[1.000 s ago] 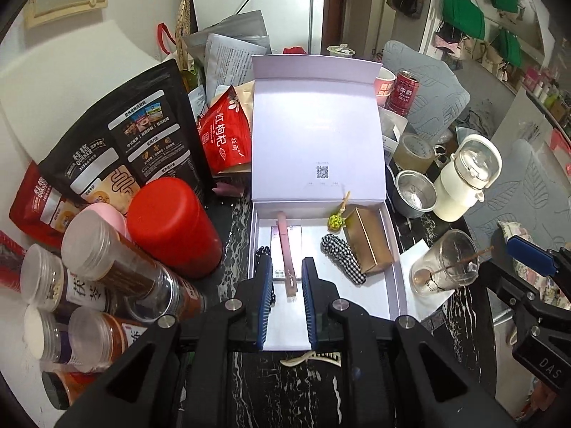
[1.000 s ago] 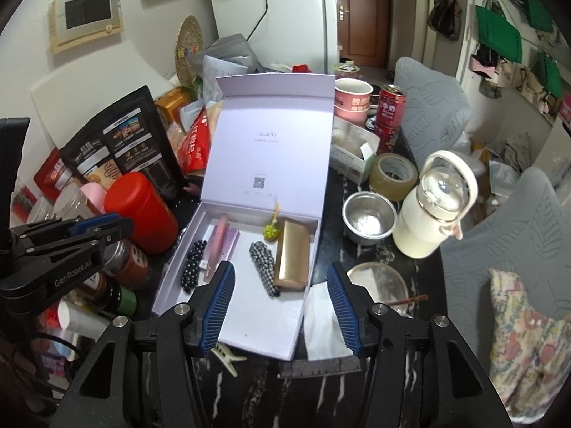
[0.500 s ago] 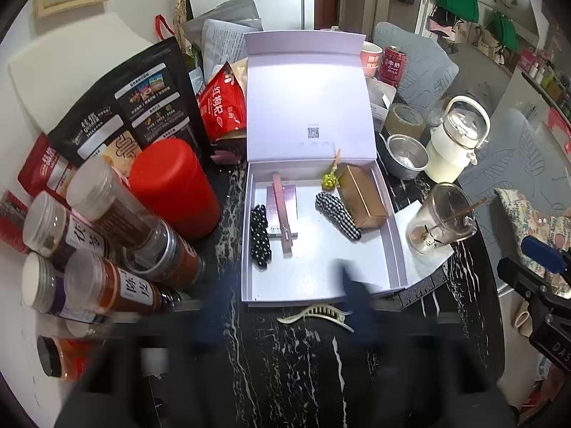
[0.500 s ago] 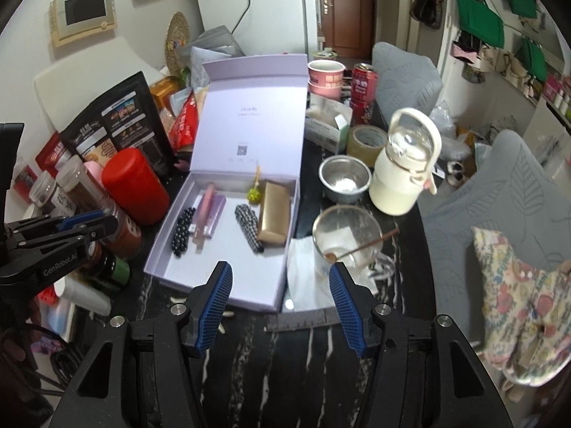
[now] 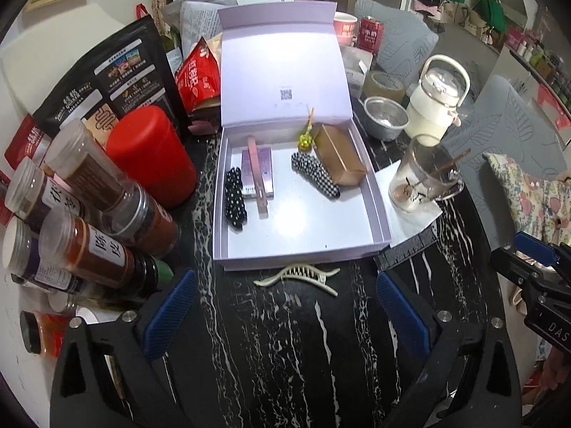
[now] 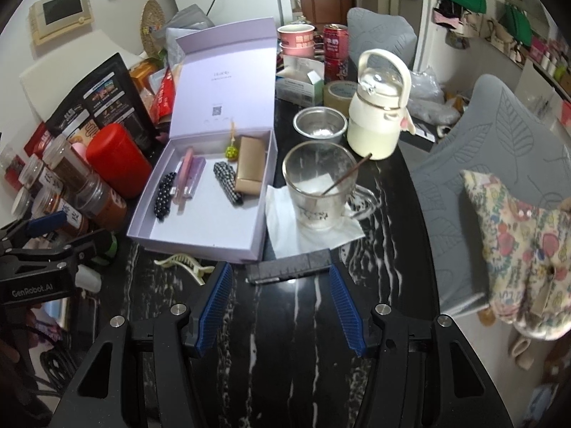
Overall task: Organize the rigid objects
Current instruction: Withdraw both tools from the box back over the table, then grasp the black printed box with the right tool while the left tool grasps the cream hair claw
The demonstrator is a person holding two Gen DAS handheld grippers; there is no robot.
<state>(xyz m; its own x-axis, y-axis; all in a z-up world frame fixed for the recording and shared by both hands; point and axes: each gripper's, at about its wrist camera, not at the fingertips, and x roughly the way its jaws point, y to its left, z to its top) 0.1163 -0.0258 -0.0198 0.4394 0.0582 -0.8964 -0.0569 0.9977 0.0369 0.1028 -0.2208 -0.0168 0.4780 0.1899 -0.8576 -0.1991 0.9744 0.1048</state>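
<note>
The left gripper (image 5: pixel 285 312) is hovering low over the near edge of the table (image 5: pixel 285 356), its blue-padded jaws spread wide and holding nothing. The right gripper (image 6: pixel 280 306) is hanging over the same near edge, further toward the right side, jaws also parted and holding nothing, both pointing toward the far edge. Each is showing at the edge of the other's view, the two well apart.
</note>
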